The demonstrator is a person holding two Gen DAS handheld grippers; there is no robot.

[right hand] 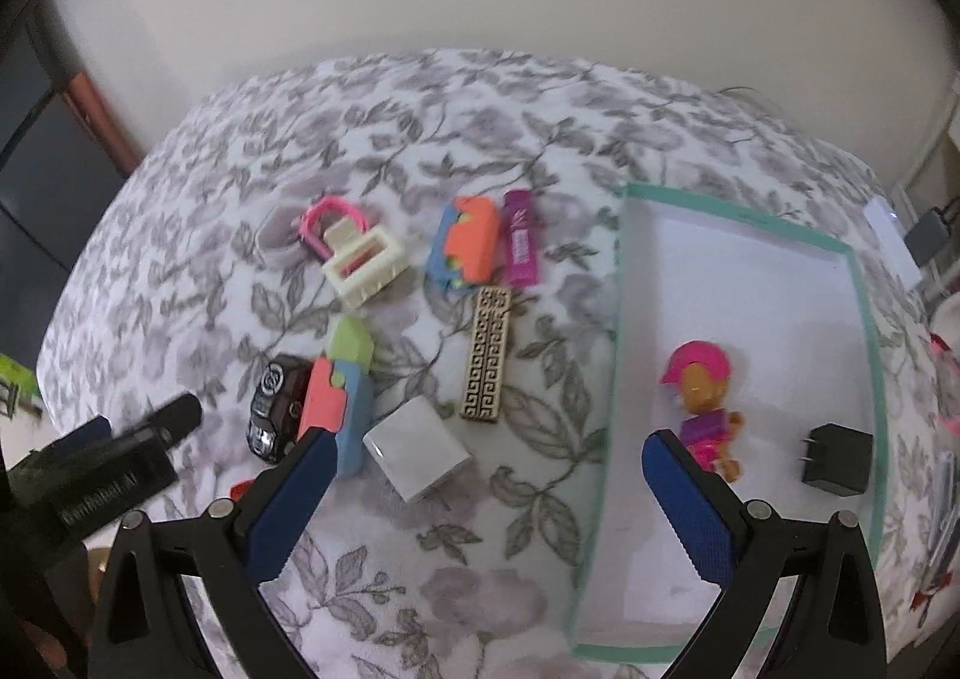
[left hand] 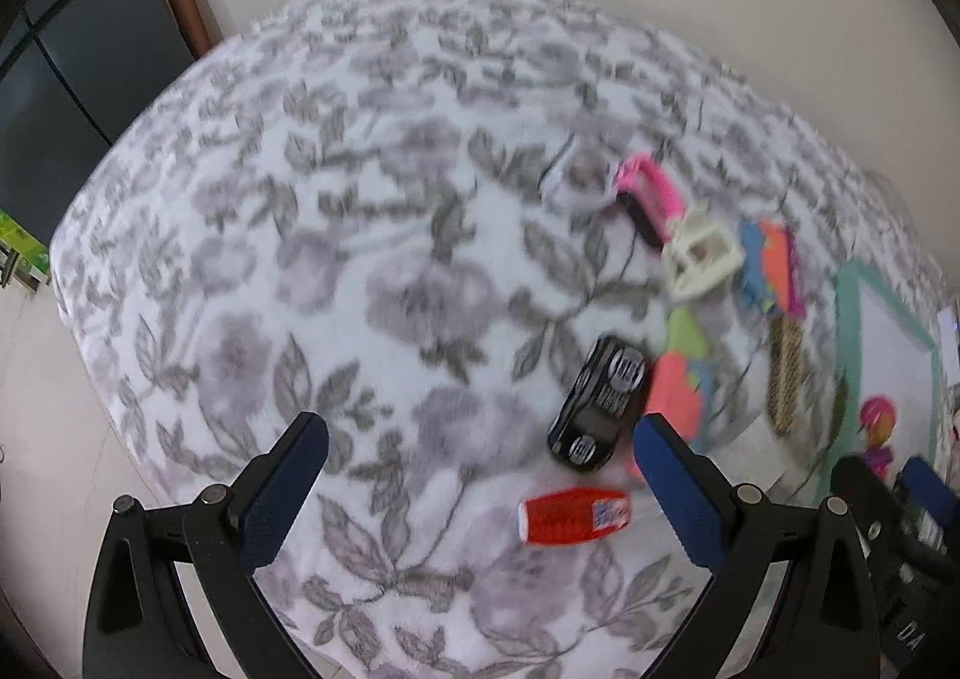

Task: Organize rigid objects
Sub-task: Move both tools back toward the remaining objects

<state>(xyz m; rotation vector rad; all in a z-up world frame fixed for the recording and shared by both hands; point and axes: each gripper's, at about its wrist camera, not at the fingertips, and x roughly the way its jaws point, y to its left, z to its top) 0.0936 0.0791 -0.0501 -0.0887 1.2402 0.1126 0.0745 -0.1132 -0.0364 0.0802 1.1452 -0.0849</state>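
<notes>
A: How do the jaws stand?

B: Both sets are spread wide and hold nothing. The left gripper (left hand: 480, 469) hangs over the flowered cloth (left hand: 360, 199) on the worktop. The right gripper (right hand: 486, 469) hangs above the same cloth, at the left edge of a white sheet (right hand: 750, 283) with a green border.

A: What lies nearest the left gripper?

B: A red tube (left hand: 575, 517) lies on its side between the fingers, closer to the right one. Just beyond it is a black car (left hand: 597, 403), tilted, next to the right fingertip.

A: And nearest the right gripper?

B: A white cube (right hand: 417, 454) sits between the fingers, toward the left one. The black car and a block of pink, blue and green (right hand: 342, 391) lie beside the left fingertip. A doll (right hand: 705, 397) with a pink cap lies on the sheet, its legs behind the right finger. A black plug (right hand: 837, 460) rests near it, also on the sheet.

A: Farther out?

B: A gold patterned bar (right hand: 487, 355) lies on the cloth left of the sheet. Beyond it are an orange and blue piece (right hand: 465, 244) and a magenta tube (right hand: 519, 238), touching. To their left, a cream clip (right hand: 366, 262) overlaps a pink loop (right hand: 330, 220).
</notes>
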